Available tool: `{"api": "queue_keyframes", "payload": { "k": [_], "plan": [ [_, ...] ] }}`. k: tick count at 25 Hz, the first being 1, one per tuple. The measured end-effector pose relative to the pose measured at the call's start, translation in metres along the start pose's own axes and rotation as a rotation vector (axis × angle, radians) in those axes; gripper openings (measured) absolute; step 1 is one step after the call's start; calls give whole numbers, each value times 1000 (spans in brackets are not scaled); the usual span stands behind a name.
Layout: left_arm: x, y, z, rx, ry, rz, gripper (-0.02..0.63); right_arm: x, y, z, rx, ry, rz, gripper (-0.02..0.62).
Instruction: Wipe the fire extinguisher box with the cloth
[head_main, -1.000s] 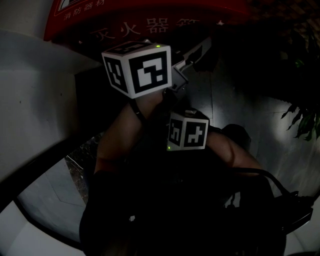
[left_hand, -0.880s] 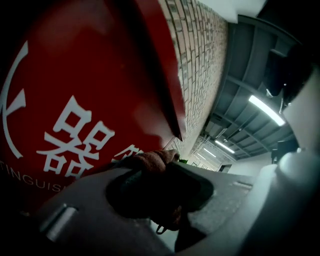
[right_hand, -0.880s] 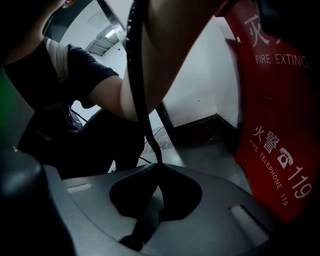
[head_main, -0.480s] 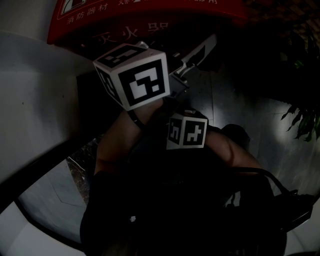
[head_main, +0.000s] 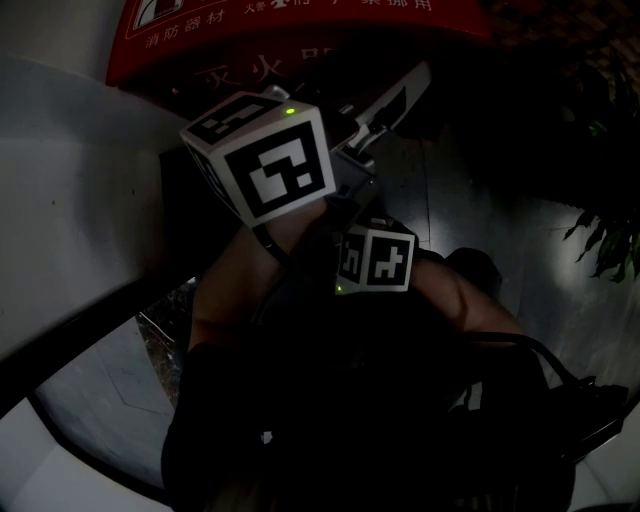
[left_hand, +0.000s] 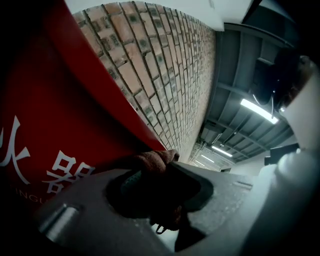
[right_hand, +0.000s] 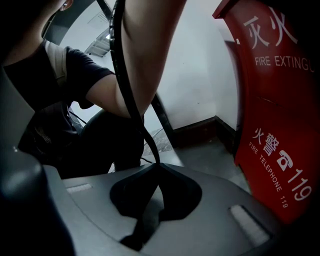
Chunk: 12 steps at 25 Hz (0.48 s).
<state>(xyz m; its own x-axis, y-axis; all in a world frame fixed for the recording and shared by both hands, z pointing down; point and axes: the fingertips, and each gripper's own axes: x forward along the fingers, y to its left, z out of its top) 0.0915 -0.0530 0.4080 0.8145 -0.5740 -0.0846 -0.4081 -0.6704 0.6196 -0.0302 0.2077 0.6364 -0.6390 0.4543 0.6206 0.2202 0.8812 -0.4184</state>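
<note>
The red fire extinguisher box (head_main: 300, 30) with white lettering stands at the top of the head view. It fills the left of the left gripper view (left_hand: 55, 115) and the right edge of the right gripper view (right_hand: 280, 115). My left gripper (left_hand: 159, 162) is shut on a brown cloth (left_hand: 150, 161), which lies against the box's red face. Its marker cube (head_main: 262, 158) sits below the box. My right gripper (right_hand: 157, 169) is shut with nothing in it, beside the box's front and apart from it. Its cube (head_main: 375, 258) is lower and darker.
A brick wall (left_hand: 170, 65) rises past the box. A white wall (head_main: 70, 220) with a dark skirting stands to the left, and a potted plant (head_main: 610, 240) at the right. A black cable (right_hand: 127, 100) and the person's arm (right_hand: 135, 60) cross the right gripper view. Grey floor tiles (head_main: 90, 400) lie below.
The left gripper's cube has shifted a little down and left and looks larger. The box's lettering has slid upward in the head view. The right gripper has hardly moved.
</note>
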Motion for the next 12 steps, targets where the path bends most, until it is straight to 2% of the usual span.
{"api": "queue_keyframes", "payload": {
  "k": [6,12],
  "plan": [
    [-1,-3,-4,19,21,-3,106,0,2,2,-7,-1,5,0],
    [-7,-12,-10,150,63,6,107,0,3,7,-23,-3,4,0]
  ]
}}
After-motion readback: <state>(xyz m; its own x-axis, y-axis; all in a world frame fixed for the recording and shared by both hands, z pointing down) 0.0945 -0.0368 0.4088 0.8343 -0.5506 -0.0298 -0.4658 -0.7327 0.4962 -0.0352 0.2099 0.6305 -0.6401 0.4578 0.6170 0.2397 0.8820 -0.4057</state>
